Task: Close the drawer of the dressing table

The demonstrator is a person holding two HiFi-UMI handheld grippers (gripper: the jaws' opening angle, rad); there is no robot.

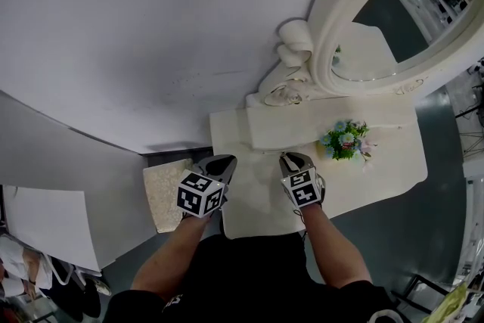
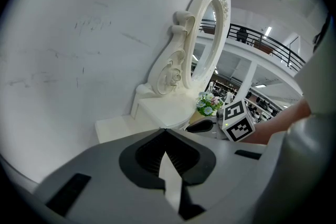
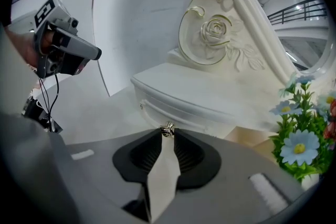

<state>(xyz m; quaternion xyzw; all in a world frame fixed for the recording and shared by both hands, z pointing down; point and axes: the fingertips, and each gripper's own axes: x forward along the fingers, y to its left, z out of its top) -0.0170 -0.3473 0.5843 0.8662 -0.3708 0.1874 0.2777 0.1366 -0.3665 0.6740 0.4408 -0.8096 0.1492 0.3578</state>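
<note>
pinching the drawer point(image 3: 194, 113) by its knob point(image 3: 168, 128), the right claw point(image 3: 168, 132) stood over the worktop point(image 1: 378, 178), left of the flowers point(image 1: 346, 140); the left claw point(image 2: 165, 134) was closed, empty. closing seemed in hand; next called for a straight push farward.

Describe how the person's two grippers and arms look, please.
The left gripper and the right gripper have grey pointed bodies with black ribbed pads. Each carries a cube with black-and-white square markers. Thin black cables hang from the left one. The person wears a black short-sleeved top.
</note>
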